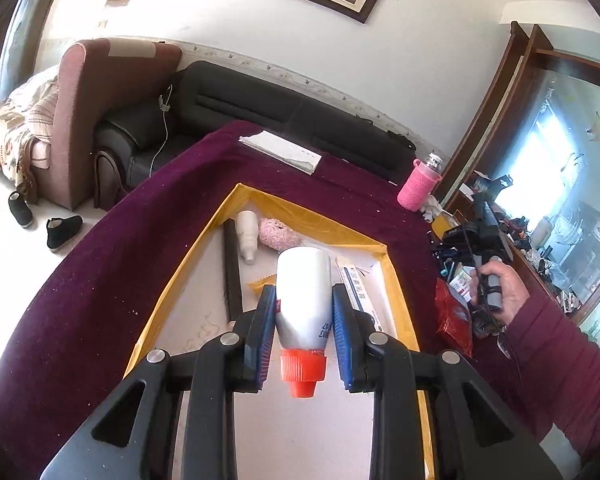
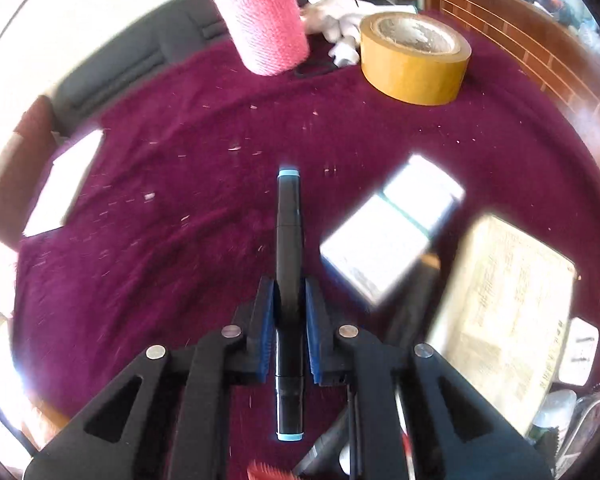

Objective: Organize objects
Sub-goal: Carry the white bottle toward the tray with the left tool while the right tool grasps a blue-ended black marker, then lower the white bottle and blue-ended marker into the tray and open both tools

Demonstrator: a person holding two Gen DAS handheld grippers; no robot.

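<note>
Currently the left hand-held gripper (image 1: 303, 312) clamps a white bottle (image 1: 305, 300), orange cap nearest, above the yellow-edged box (image 1: 396, 280). The right hand-held gripper (image 2: 289, 300) clamps a black marker (image 2: 289, 248) above the bench (image 2: 160, 240), near the tape roll (image 2: 414, 56).

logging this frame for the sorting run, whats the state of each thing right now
left tongs: shut on the white bottle
white bottle: orange cap on, held over the cardboard box
cardboard box: open, items inside
small white bottle: lying in the box
right tongs: shut on the black marker
black marker: capped, held above the cloth
tape roll: lying flat
pink-sleeved bottle: upright
</note>
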